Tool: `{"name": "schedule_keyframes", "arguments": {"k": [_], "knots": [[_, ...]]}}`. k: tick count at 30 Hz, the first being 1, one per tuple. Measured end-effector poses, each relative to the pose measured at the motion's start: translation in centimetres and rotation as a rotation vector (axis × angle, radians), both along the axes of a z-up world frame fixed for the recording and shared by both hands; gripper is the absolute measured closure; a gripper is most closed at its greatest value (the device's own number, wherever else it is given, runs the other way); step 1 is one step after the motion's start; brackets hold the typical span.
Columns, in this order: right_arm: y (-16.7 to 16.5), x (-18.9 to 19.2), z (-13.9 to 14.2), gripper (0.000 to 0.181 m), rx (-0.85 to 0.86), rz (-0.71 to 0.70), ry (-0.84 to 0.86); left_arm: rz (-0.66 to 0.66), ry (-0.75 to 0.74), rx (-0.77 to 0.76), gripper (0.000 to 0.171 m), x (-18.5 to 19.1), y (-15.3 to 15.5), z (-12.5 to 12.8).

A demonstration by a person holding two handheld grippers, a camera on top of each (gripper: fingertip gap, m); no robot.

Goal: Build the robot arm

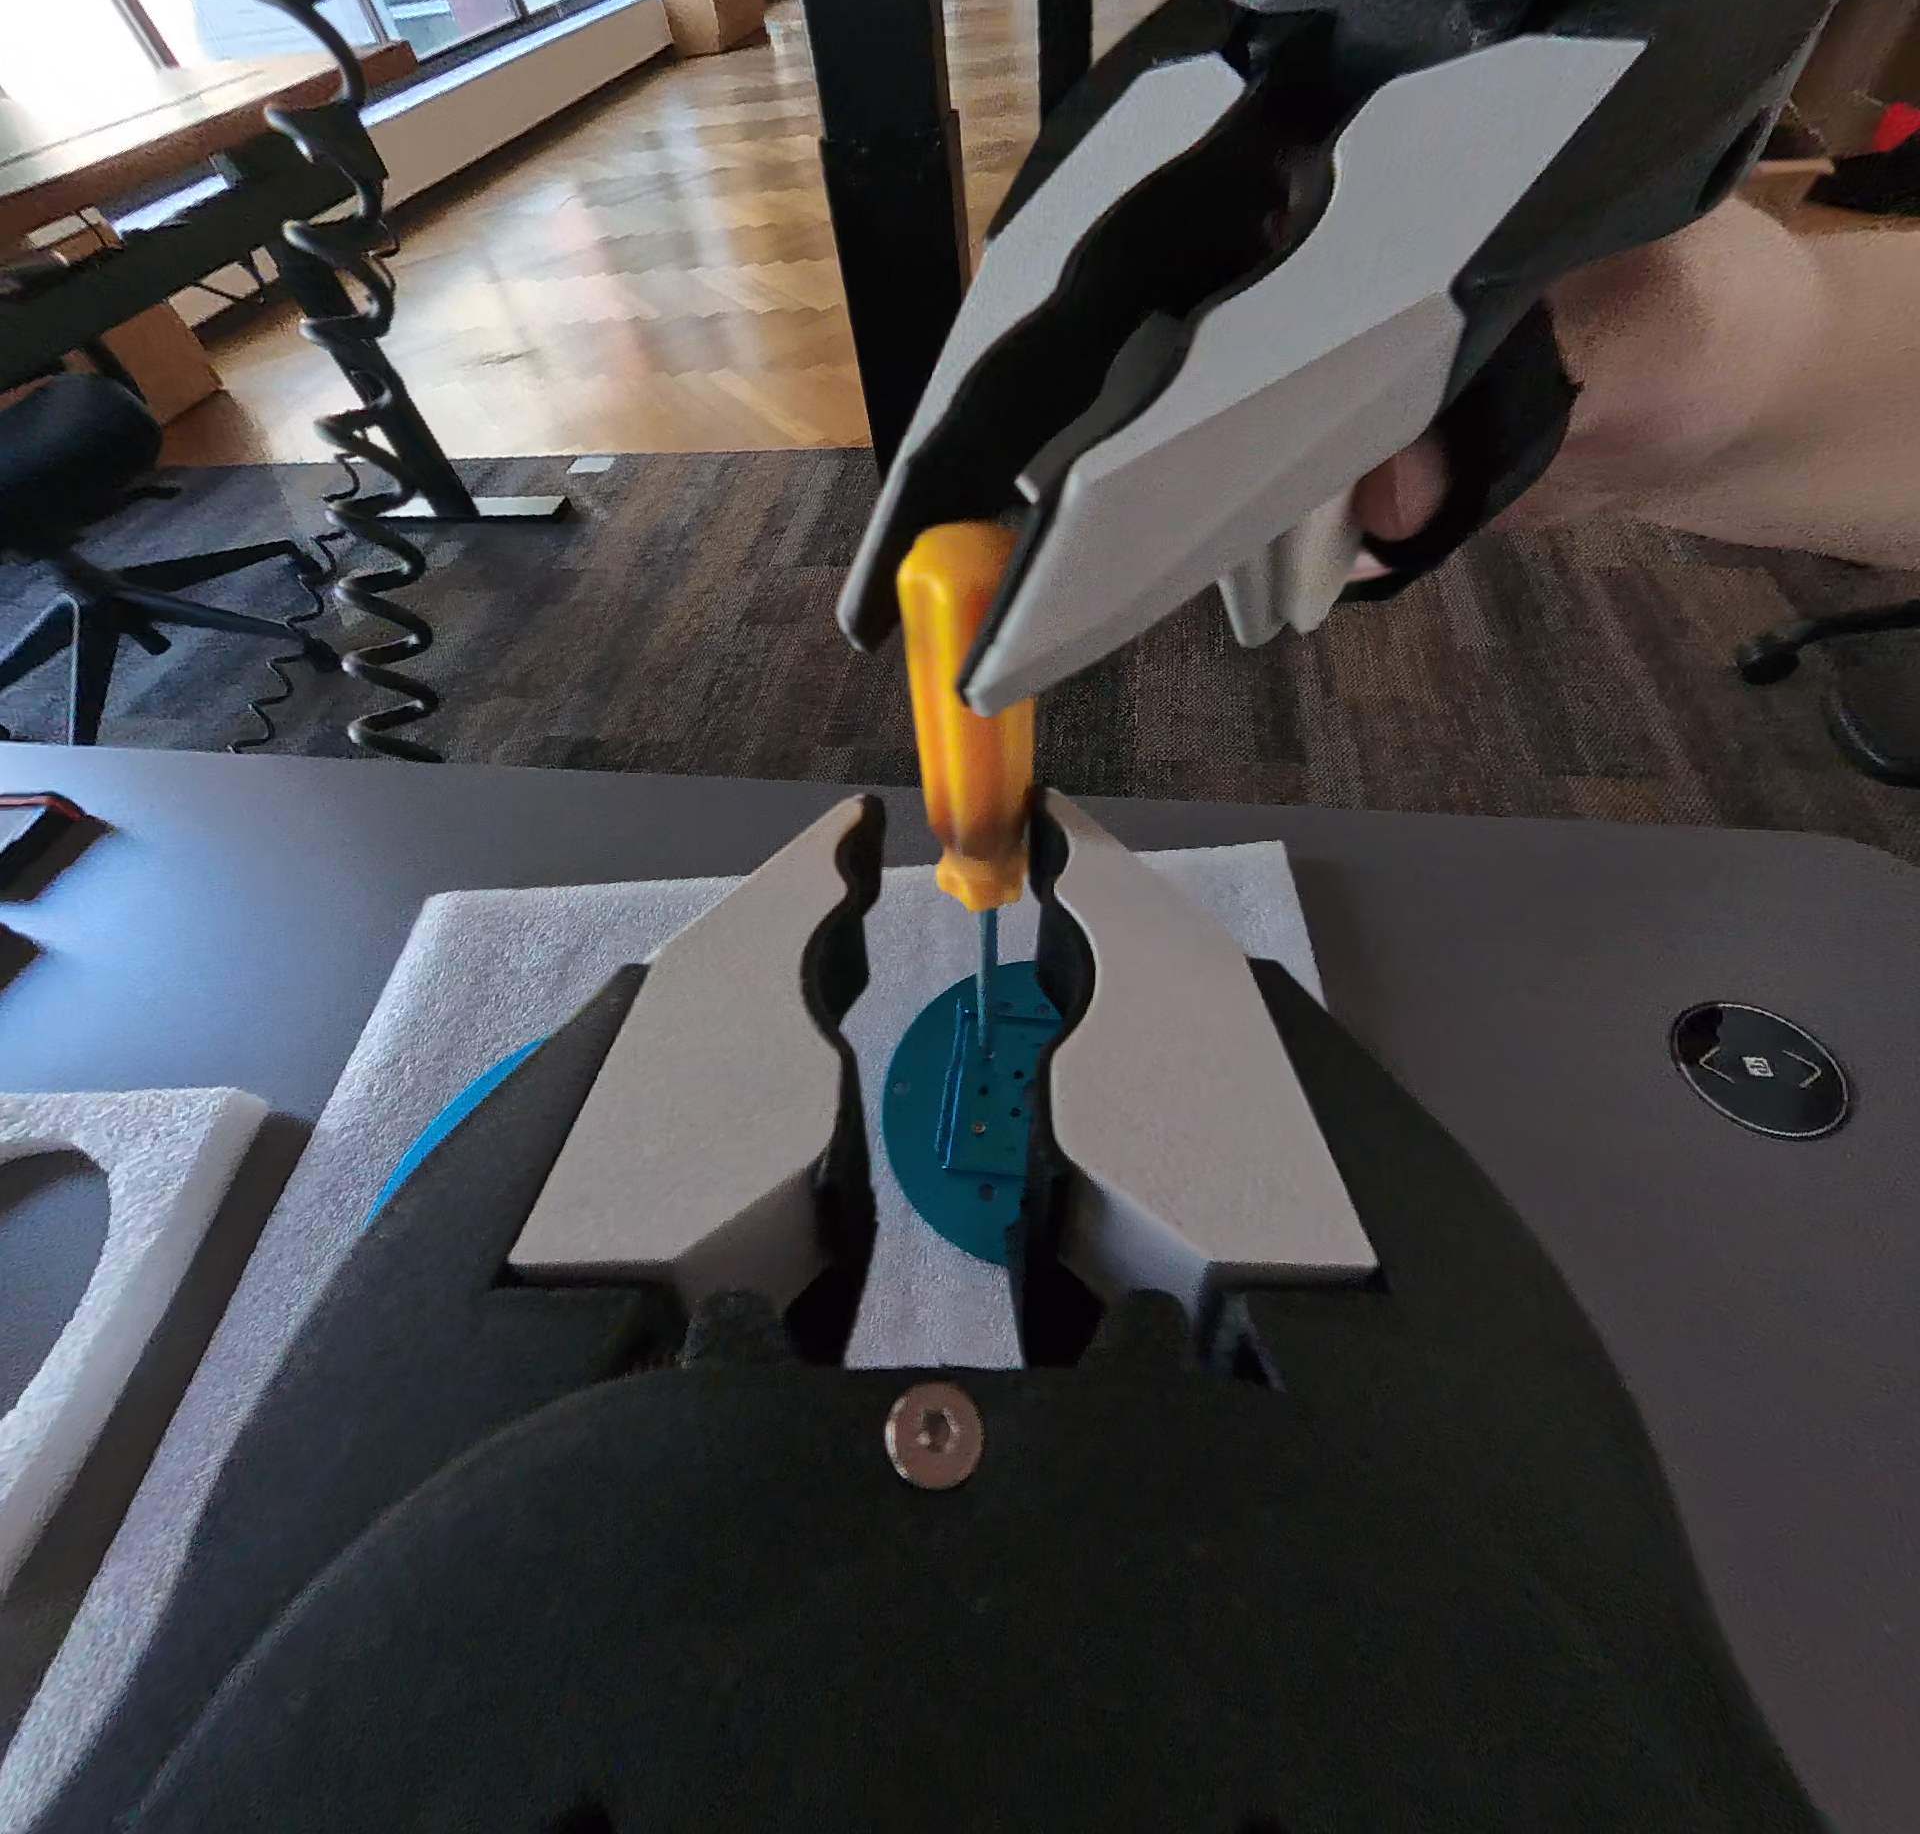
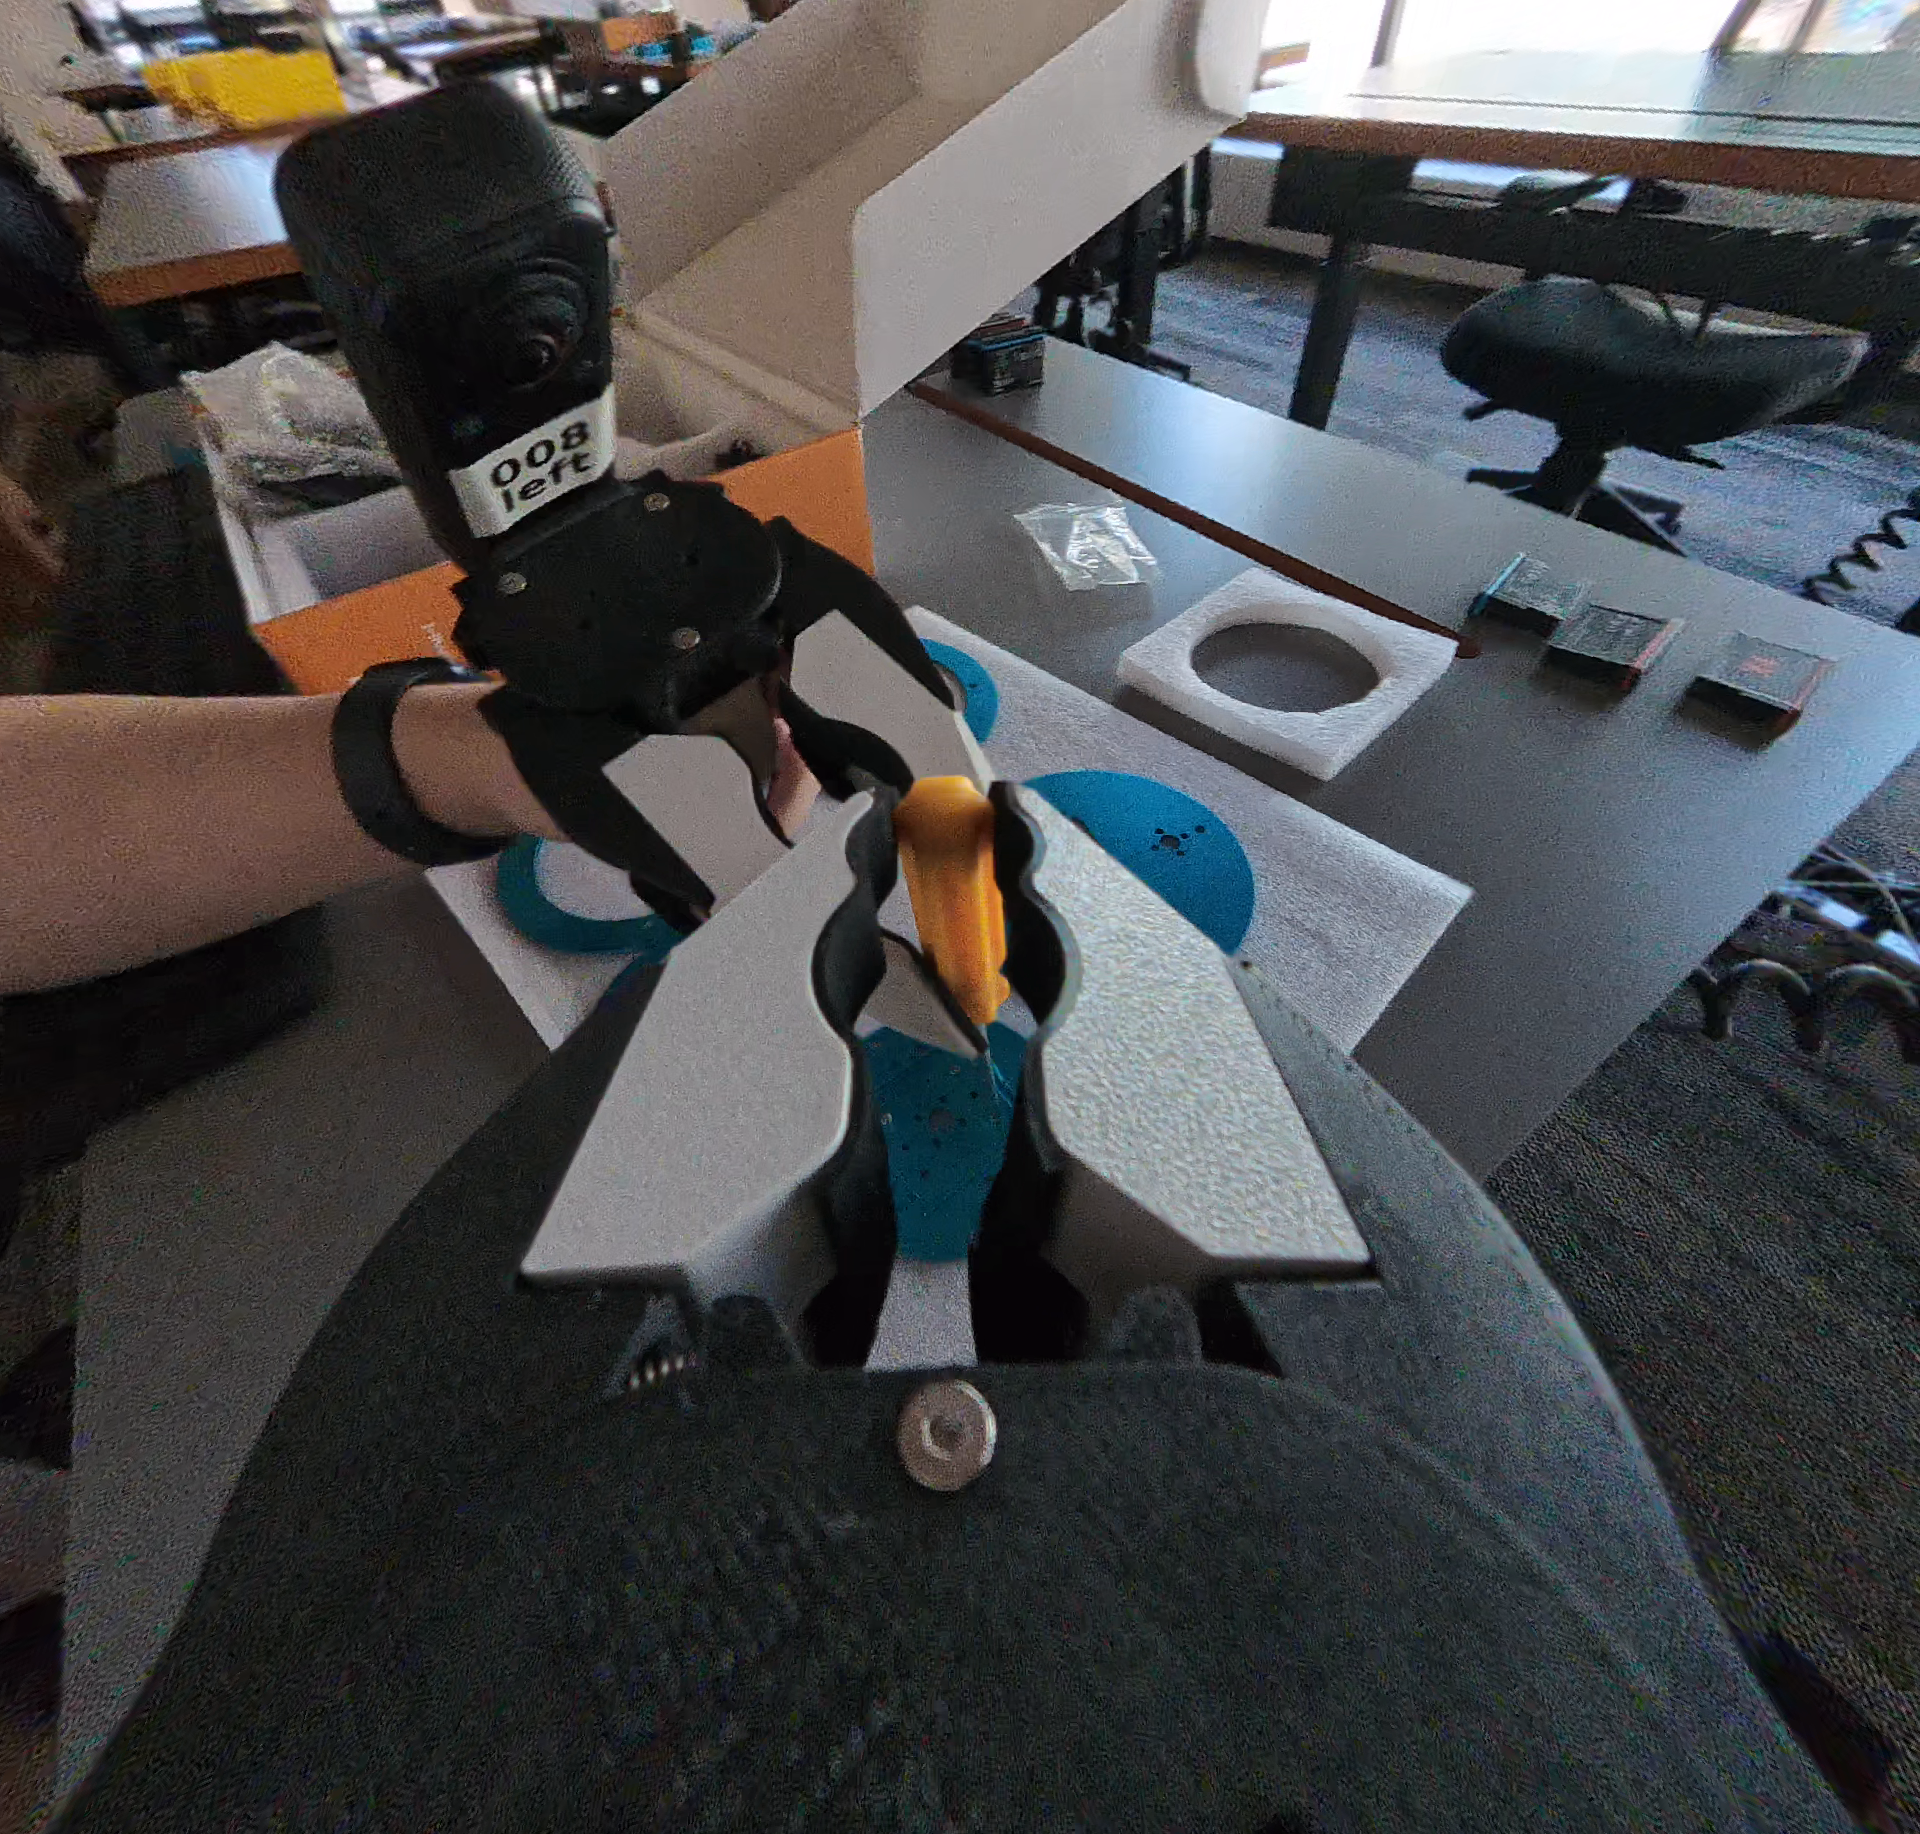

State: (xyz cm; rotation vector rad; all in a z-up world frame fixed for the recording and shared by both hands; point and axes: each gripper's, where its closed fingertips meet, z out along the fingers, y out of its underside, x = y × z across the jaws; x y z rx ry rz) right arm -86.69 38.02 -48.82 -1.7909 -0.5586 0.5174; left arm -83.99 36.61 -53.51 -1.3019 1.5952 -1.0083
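Dark table (image 1: 1558,953): orange screwdriver (image 1: 971,745) upright, pinched in right claw (image 2: 940,808)

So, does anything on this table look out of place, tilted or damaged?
Nothing looks damaged or spilled. The orange-handled screwdriver stands nearly upright in the right tool, its tip on the blue perforated metal bracket. A crumpled clear plastic bag lies loose on the dark table.

Your orange-handled screwdriver (image 1: 968,714) stands upright, tip on a small blue perforated bracket (image 1: 985,1109) lying on a blue disc (image 1: 940,1176) on white foam (image 1: 499,963).
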Motion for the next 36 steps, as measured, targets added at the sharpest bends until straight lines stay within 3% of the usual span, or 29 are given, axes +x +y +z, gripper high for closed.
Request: {"name": "schedule_keyframes", "arguments": {"k": [1, 3, 5, 9, 11, 14, 17, 19, 21, 23, 26, 27, 31, 33, 36], "knots": [[0.0, 0.2, 0.0, 0.163, 0.008, -0.072, 0.002, -0.006, -0.002, 0.007, 0.155, 0.0, -0.4, 0.0], [0.0, 0.6, 0.0, 0.163, 0.013, -0.192, -0.004, -0.002, -0.004, 0.034, 0.155, 0.2, -0.4, -0.1], [-0.1, 0.4, 0.0, 0.162, 0.019, -0.187, -0.031, -0.049, 0.007, 0.006, 0.155, 0.1, -0.6, -0.2], [0.1, -0.6, 0.2, 0.157, -0.052, 0.131, -0.029, -0.103, -0.011, -0.039, 0.155, -0.1, -0.2, -0.1], [-0.1, -0.9, 0.1, 0.164, -0.099, 0.267, -0.001, -0.14, -0.023, -0.057, 0.155, -0.3, -0.5, -0.1], [-0.8, -1.3, -0.1, 0.163, -0.004, 0.384, -0.038, -0.19, -0.052, -0.063, 0.155, -0.5, -1.1, -0.1], [-0.5, -0.8, -0.1, 0.164, 0.041, 0.252, -0.06, -0.145, -0.029, -0.062, 0.155, -0.4, -0.9, -0.1], [0.0, -0.1, -0.1, 0.163, 0.034, 0.078, -0.013, -0.061, -0.013, -0.046, 0.142, -0.1, -0.4, -0.2], [0.5, 0.7, -0.1, 0.163, 0.022, -0.094, 0.007, 0.007, -0.01, -0.001, 0.156, 0.2, 0.0, -0.2], [0.6, 1.0, 0.0, 0.164, 0.012, -0.203, 0.052, -0.002, -0.002, 0.004, 0.156, 0.3, -0.1, -0.3], [0.2, 0.0, -0.2, 0.162, 0.002, -0.053, 0.014, -0.081, -0.006, -0.055, 0.157, -0.3, -0.4, -0.3], [0.3, -0.1, -0.4, 0.153, -0.016, 0.019, -0.007, -0.099, -0.013, -0.064, 0.157, -0.3, -0.5, -0.3], [-0.3, -1.0, -0.4, 0.162, -0.085, 0.281, 0.035, -0.155, -0.017, -0.07, 0.157, -0.4, -0.7, -0.3], [-0.3, -1.0, -0.4, 0.163, -0.024, 0.271, -0.013, -0.163, -0.025, -0.083, 0.157, -0.4, -0.8, -0.3], [0.0, -0.8, -0.5, 0.163, 0.019, 0.113, -0.042, -0.084, -0.017, -0.049, 0.145, -0.4, -0.5, 0.0]]}}
